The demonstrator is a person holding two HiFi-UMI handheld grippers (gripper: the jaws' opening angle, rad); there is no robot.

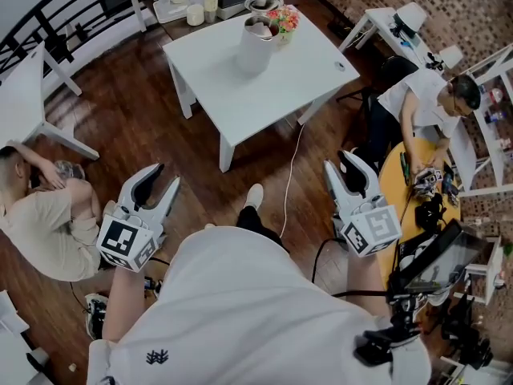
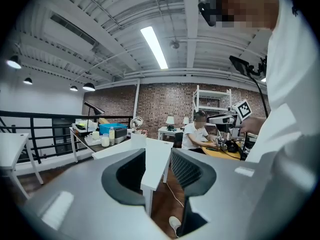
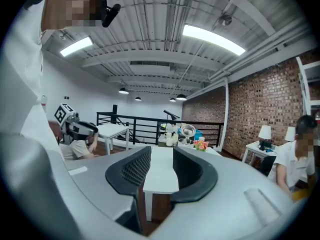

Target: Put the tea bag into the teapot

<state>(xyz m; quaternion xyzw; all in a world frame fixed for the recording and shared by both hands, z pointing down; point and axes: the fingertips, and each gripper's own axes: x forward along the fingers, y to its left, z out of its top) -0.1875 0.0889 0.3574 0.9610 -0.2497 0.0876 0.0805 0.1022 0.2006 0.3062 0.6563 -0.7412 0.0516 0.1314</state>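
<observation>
The white table (image 1: 240,87) stands well ahead of me on the wood floor. A tall white vessel (image 1: 256,45) sits on it, with a round glass pot (image 1: 263,5) and a colourful bunch (image 1: 285,19) at its far edge. A small pale item (image 1: 340,66) lies near the table's right corner; I cannot tell what it is. My left gripper (image 1: 163,177) and right gripper (image 1: 343,163) are held low in front of my body, far short of the table. Both are open and empty. The table (image 2: 155,156) shows between the left jaws, and likewise (image 3: 161,166) between the right jaws.
A person (image 1: 40,215) sits on the floor at my left. Another person (image 1: 425,111) works at a yellow round table (image 1: 397,175) at my right. A side table (image 1: 192,10) with mugs and bottles stands behind the white table. A cable (image 1: 292,167) runs across the floor.
</observation>
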